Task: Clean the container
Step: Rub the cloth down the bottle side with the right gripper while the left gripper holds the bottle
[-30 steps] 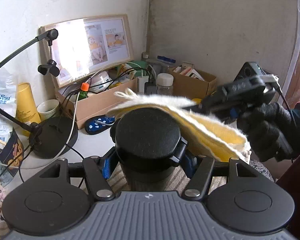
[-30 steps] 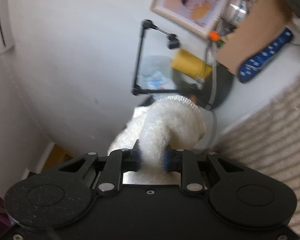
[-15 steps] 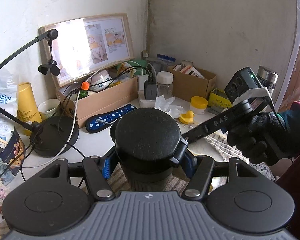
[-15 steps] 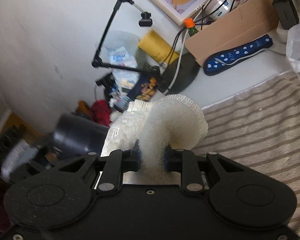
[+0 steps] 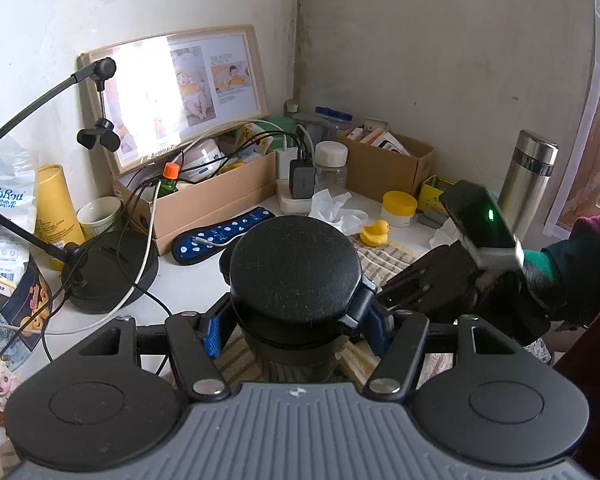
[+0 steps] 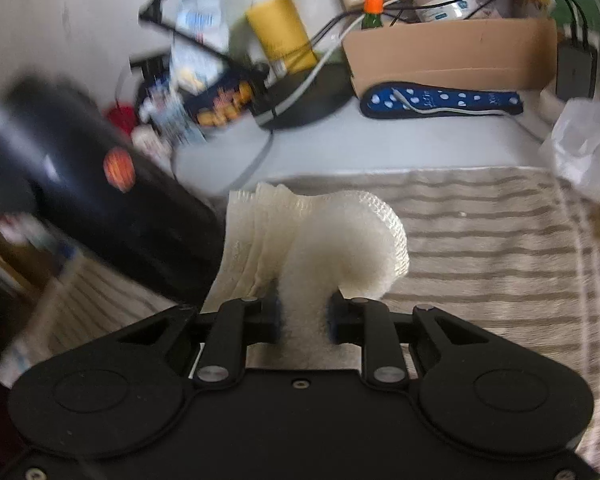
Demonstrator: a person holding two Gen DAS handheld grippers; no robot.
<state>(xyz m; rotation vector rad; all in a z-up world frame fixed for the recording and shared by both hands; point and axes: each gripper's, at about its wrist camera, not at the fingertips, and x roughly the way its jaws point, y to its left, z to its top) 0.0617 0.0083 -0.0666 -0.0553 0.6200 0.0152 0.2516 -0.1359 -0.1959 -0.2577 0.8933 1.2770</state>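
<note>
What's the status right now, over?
Left gripper shut on black container. Right gripper shut on white cloth, beside container. Nothing between them.

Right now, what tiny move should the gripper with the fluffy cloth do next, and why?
Probably slide the right gripper leftward, pressing the white cloth against the black container. The cloth is pinched tight and sits right beside the container's side, which the left gripper clamps steady.

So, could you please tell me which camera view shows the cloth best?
The right wrist view: the white cloth fills its centre, pinched between the right gripper fingers, beside the black container. The left wrist view shows at most a yellowish sliver under the container, which the left gripper holds.
</note>
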